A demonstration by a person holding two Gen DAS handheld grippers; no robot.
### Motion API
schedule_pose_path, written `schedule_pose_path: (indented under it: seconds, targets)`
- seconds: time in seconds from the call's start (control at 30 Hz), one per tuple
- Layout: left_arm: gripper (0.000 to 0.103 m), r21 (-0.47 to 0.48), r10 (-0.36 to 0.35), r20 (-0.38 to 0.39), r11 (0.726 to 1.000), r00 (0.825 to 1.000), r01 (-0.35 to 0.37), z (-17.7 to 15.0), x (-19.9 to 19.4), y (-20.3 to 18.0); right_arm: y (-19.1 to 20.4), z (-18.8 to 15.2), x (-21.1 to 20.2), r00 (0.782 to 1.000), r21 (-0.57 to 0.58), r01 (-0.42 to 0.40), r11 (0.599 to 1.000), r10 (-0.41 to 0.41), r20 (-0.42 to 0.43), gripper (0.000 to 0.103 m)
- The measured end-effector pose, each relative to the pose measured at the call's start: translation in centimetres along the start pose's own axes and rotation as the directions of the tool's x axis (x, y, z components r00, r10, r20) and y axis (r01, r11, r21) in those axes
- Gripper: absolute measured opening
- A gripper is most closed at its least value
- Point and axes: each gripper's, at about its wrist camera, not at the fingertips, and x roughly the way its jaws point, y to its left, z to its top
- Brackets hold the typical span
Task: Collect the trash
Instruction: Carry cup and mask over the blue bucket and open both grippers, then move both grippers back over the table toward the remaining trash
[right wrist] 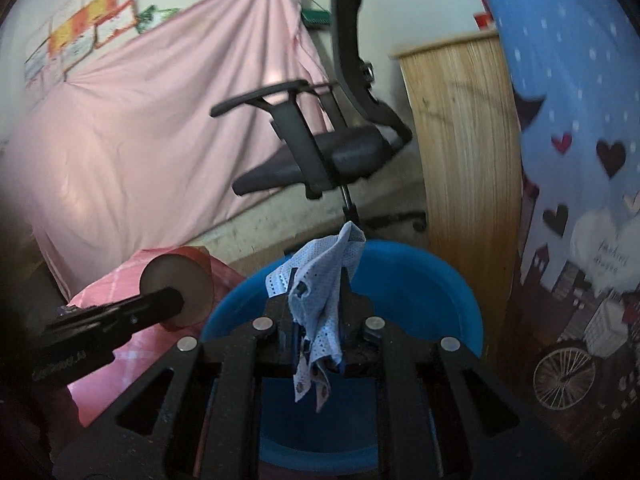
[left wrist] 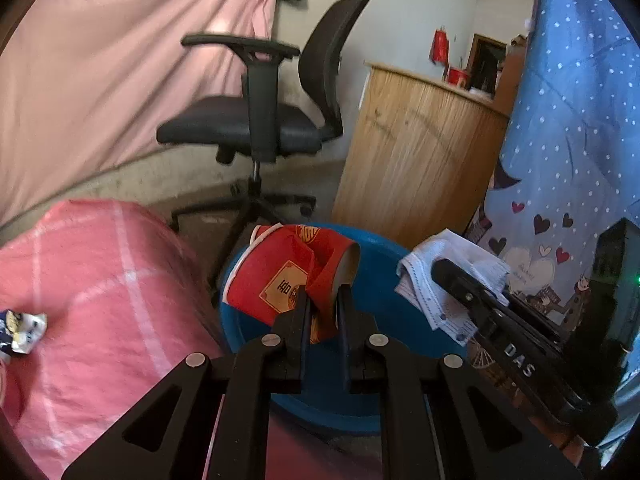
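Red paper cup [left wrist: 292, 280], crushed and printed with gold characters, is clamped between the fingers of my left hand-held gripper [left wrist: 323, 312]. It hangs above the rim of a blue plastic basin [left wrist: 384, 276], its open mouth turned to the right.

From the right wrist camera, my right hand-held gripper [right wrist: 316, 320] is clenched on a crumpled, pale blue perforated cloth or wipe [right wrist: 320, 288]; I cannot say for sure which it is. It droops over the basin [right wrist: 420, 280], which fills the lower middle of that view. The left wrist camera shows the same cloth [left wrist: 444, 276] held just to the right of the cup, with the basin below both.

To the left of the basin lies a pink checked bundle [left wrist: 100, 280] with a small crumpled wrapper [left wrist: 22, 330] resting on it. Behind stand a black office chair [left wrist: 280, 120], a wooden cabinet [left wrist: 420, 160] and a pink sheet [left wrist: 120, 60] draped along the wall. A blue starred cloth with hearts [left wrist: 572, 120] hangs on the right.
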Motion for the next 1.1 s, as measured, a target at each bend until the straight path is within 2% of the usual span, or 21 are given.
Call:
schedule_pose_path:
  seconds: [0.13,0.2,0.27,0.3,0.47,0.67,0.73,0.8,0.87,0.93,1.0,1.1]
  targets:
    - [0.010,-0.031,-0.002,-0.031,1.000,1.000,0.001,-0.4,0.4,0.6,-0.6,-0.2,0.9,0.999,0.027,0.011,1.000,-0.010,-0.039,0.046]
    - [0.016,-0.046,-0.003,-0.050,0.999,0.999,0.000,-0.3,0.7,0.8,-0.7,-0.2,1.3,0.999,0.034,0.010,0.999,-0.008,-0.054,0.053]
    - [0.030,-0.058,-0.006,-0.054,0.998,0.999,0.003,-0.4,0.6,1.0,-0.5,-0.4,1.4,0.998,0.035,0.010,0.999,-0.008,-0.062,0.059]
    - [0.032,-0.063,-0.006,-0.050,0.998,0.999,0.003,-0.4,0.5,1.1,-0.5,-0.4,1.4,0.998,0.036,0.010,0.999,-0.008,-0.063,0.062]
    - [0.032,-0.077,0.021,-0.015,0.997,1.000,-0.022,-0.5,-0.6,1.4,-0.3,-0.2,1.2,0.999,0.034,0.015,0.999,-0.013,-0.048,0.070]
    - [0.033,-0.091,0.108,0.081,0.991,0.991,-0.101,-1.0,-3.2,2.1,0.1,0.6,0.3,1.000,0.020,0.012,1.000,-0.012,0.011,0.077]
    - [0.035,-0.096,0.136,0.109,0.987,0.985,-0.126,-1.1,-4.1,2.2,0.5,0.9,-0.3,0.999,0.014,0.007,1.000,-0.007,0.034,0.080]
    - [0.042,-0.106,0.171,0.144,0.982,0.975,-0.157,-1.3,-5.3,2.4,1.0,1.2,-1.2,0.998,0.001,-0.001,1.000,0.001,0.063,0.083]
    - [0.051,-0.121,0.200,0.174,0.976,0.964,-0.180,-1.5,-6.5,2.8,1.7,1.5,-2.1,0.996,-0.010,-0.015,1.000,0.016,0.092,0.089]
    - [0.054,-0.144,0.234,0.206,0.968,0.950,-0.207,-1.9,-8.0,3.3,2.3,1.8,-3.2,0.991,-0.022,-0.028,0.999,0.031,0.129,0.098]
    - [0.059,-0.162,0.261,0.232,0.960,0.937,-0.228,-2.2,-9.4,3.7,3.0,2.1,-4.2,0.985,-0.035,-0.045,0.998,0.050,0.164,0.103]
    - [0.078,-0.193,0.311,0.269,0.944,0.911,-0.266,-2.8,-11.6,4.6,4.3,2.5,-5.8,0.973,-0.053,-0.072,0.996,0.082,0.218,0.103]
